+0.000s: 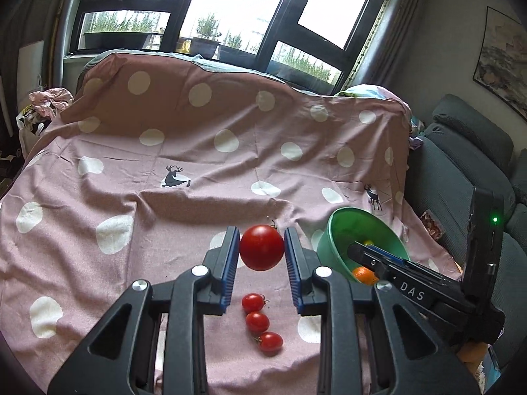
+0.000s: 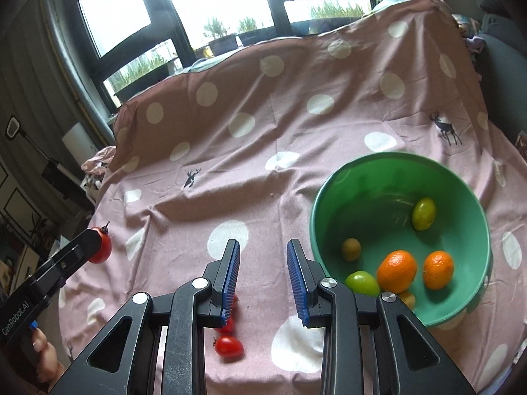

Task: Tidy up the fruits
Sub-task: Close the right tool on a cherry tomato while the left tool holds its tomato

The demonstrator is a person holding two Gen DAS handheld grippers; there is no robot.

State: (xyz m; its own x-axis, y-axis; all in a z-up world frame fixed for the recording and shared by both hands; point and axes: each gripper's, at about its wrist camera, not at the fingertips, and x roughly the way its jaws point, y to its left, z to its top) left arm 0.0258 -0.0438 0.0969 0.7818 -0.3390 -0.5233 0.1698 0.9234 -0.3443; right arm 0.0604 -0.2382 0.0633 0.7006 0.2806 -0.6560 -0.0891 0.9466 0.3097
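The left claw [image 1: 262, 247] grips a big red tomato [image 1: 262, 247], held up off the pink spotted cloth [image 1: 164, 197]. Below it three cherry tomatoes [image 1: 257, 321] lie in a row on the cloth. The right claw [image 2: 263, 256] is nearly clenched, with nothing between its pads, just beside the green bowl [image 2: 329, 197] holding two oranges [image 2: 397, 270] and greenish fruits.

The left gripper [image 1: 262, 253] is held above the surface and pointed forward and downward; its two blue pads [image 1: 230, 256] are pressed on both sides of a large red tomato [image 1: 262, 247]. The right gripper [image 2: 263, 276] is kept nearly closed – nothing is seen between its pads [image 2: 298, 283]. Fingers of the left hand [image 2: 44, 352] are seen (only partly) on the handle.
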